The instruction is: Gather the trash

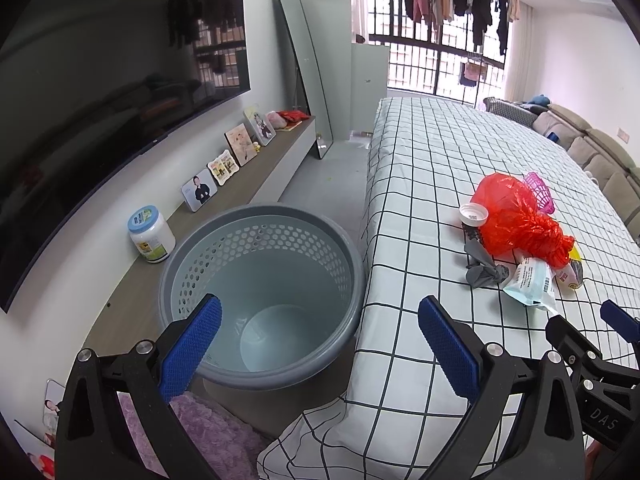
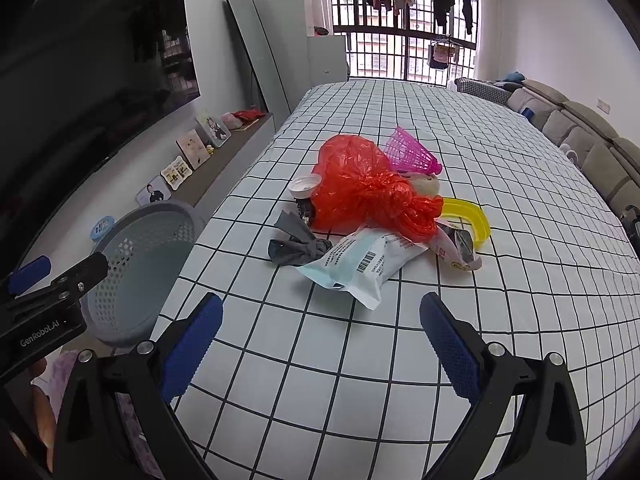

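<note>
Left wrist view: left gripper (image 1: 320, 344) has blue-padded fingers spread wide, holding nothing, above a round grey perforated plastic basket (image 1: 262, 288) beside the table.
Trash, left view: crumpled red plastic bag (image 1: 516, 216) heads a pile on the white black-grid tablecloth (image 1: 420, 200).
Right wrist view: right gripper (image 2: 320, 344) fingers spread, empty, above the cloth.
Trash, right view: pale blue printed pouch (image 2: 360, 264) lies nearest, well apart from the gripper, beside a grey knotted rag (image 2: 296, 244).

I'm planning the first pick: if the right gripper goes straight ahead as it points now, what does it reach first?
Probably the pale blue-and-white packet, the nearest piece of the trash pile, lying about centred ahead of the open right gripper. Only bare checked cloth lies before it; depth is uncertain.
</note>
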`<action>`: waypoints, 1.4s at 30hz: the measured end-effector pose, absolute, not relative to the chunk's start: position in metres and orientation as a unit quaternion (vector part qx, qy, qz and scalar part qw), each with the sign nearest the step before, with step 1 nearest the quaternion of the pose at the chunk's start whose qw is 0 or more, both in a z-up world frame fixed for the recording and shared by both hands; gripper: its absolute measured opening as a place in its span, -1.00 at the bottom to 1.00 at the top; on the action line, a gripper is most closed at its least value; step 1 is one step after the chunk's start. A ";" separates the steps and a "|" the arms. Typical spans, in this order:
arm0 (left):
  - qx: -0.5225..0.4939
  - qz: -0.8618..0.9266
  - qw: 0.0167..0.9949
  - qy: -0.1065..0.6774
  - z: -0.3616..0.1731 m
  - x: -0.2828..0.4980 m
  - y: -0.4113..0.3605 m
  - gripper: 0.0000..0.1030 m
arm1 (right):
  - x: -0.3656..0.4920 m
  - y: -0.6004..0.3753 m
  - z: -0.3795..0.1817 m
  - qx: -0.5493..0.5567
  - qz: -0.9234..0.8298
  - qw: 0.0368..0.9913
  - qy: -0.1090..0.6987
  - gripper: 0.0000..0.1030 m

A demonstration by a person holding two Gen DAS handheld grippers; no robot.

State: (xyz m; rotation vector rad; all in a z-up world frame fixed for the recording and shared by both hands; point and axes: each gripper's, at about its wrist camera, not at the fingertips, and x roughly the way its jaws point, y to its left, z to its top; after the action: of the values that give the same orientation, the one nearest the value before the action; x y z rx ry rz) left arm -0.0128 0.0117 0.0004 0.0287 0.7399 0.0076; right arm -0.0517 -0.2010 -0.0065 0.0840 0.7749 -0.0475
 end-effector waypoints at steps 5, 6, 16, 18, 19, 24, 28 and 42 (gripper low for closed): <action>0.015 0.001 0.932 0.363 -0.001 -0.012 0.011 0.88 | -0.052 -0.200 -0.007 0.040 -0.024 0.925 0.378 0.83; 0.015 0.001 0.932 0.363 -0.001 -0.012 0.010 0.88 | -0.052 -0.200 -0.007 0.041 -0.024 0.925 0.378 0.83; 0.016 -0.001 0.932 0.362 -0.001 -0.011 0.008 0.88 | -0.052 -0.200 -0.006 0.040 -0.024 0.925 0.377 0.83; 0.016 0.000 0.932 0.363 -0.001 -0.011 0.007 0.88 | -0.052 -0.201 -0.006 0.041 -0.024 0.925 0.377 0.83; 0.017 0.000 0.932 0.362 -0.001 -0.010 0.007 0.88 | -0.052 -0.201 -0.006 0.040 -0.024 0.925 0.377 0.83; 0.016 -0.001 0.932 0.362 -0.001 -0.010 0.006 0.88 | -0.052 -0.201 -0.006 0.040 -0.024 0.925 0.377 0.83; 0.017 -0.001 0.932 0.362 -0.001 -0.010 0.006 0.88 | -0.052 -0.201 -0.006 0.041 -0.024 0.925 0.377 0.83; 0.019 -0.015 0.931 0.365 -0.002 -0.010 -0.007 0.88 | -0.055 -0.230 -0.003 0.061 -0.025 0.923 0.380 0.83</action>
State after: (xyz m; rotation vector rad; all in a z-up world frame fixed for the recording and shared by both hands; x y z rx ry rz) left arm -0.0104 -0.0067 -0.0020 0.0395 0.7463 -0.0315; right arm -0.0549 -0.2301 -0.0026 0.1249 0.7808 -0.0511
